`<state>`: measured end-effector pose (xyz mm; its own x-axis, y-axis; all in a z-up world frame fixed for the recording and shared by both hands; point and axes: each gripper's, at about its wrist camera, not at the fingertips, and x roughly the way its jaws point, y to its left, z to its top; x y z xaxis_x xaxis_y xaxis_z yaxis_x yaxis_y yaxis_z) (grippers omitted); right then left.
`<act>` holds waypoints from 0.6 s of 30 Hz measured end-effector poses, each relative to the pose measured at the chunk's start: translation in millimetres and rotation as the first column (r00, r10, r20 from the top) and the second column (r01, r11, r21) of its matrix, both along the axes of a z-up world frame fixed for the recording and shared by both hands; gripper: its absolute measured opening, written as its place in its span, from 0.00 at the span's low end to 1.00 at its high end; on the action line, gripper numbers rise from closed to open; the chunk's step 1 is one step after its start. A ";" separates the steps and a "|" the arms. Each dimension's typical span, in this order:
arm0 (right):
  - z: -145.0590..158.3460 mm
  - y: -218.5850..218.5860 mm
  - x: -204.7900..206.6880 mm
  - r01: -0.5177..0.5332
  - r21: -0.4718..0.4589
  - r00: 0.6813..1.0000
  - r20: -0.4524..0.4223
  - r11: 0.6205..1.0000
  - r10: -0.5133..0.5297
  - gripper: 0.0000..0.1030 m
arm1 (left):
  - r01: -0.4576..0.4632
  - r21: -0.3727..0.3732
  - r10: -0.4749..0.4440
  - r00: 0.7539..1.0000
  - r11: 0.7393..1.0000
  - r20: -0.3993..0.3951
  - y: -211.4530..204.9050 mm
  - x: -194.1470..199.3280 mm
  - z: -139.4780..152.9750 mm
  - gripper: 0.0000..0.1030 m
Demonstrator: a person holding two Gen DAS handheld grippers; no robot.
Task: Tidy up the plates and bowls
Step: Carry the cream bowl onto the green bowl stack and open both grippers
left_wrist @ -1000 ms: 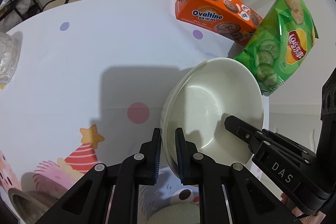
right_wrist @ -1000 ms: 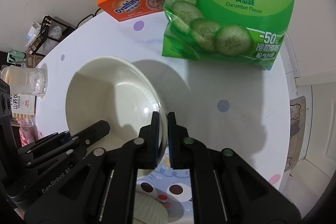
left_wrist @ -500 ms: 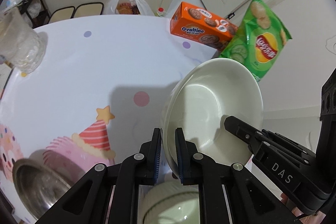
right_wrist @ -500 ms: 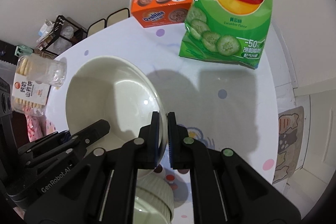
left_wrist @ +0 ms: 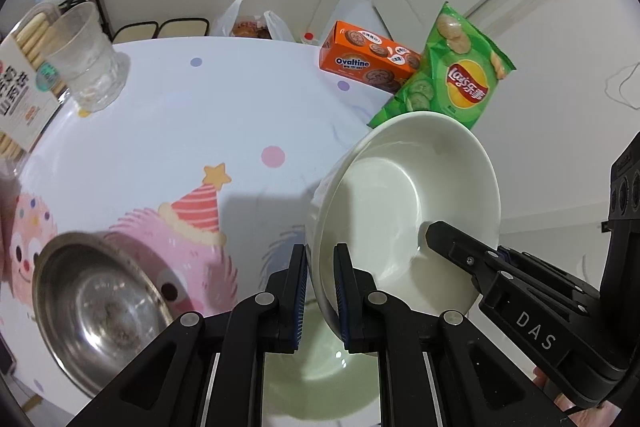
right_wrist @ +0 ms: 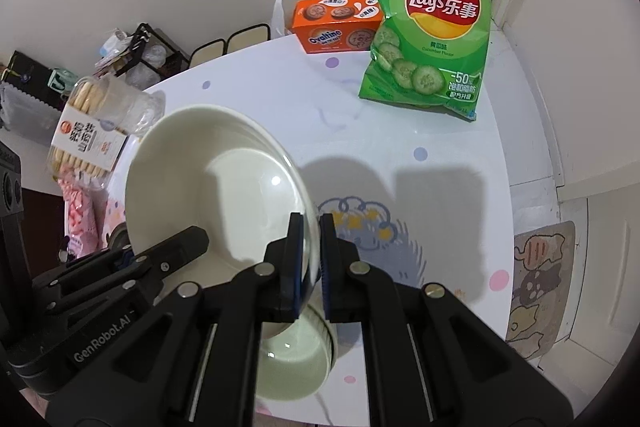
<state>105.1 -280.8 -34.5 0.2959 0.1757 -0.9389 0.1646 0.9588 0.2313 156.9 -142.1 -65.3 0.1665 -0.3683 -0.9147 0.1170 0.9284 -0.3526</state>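
my left tool [left_wrist: 320, 291] clamped on white bowl [left_wrist: 404, 203] rim at 6 o'clock | my right tool [right_wrist: 308, 259] clamped on opposite rim | bowl tilted, held above bench [left_wrist: 180, 115], over pale green bowl [right_wrist: 296, 359] | steel bowl [left_wrist: 92, 311] at 8 o'clock

Both grippers plus the white bowl [left_wrist: 404, 211] sit higher and further back from the table [left_wrist: 192, 115] than 1.0 s ago; the table looks smaller in both views. Chips bag [right_wrist: 432, 27] and Ovaltine box [right_wrist: 340, 23] are now far off, where the bag filled the top of the right wrist view before. New in the left wrist view: steel bowl [left_wrist: 96, 307], plastic cup [left_wrist: 86, 63], biscuit pack [left_wrist: 24, 83]. The pale green bowl [right_wrist: 296, 359] under the white bowl shows much more of itself in both views. The floor mat [right_wrist: 540, 287] has come into the right wrist view.
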 end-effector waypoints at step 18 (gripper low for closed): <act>3.9 24.5 -69.5 -0.096 -0.009 0.995 -0.001 0.995 0.096 0.10 | -0.017 0.018 0.017 1.000 1.000 0.009 18.1 -81.1 7.6 0.12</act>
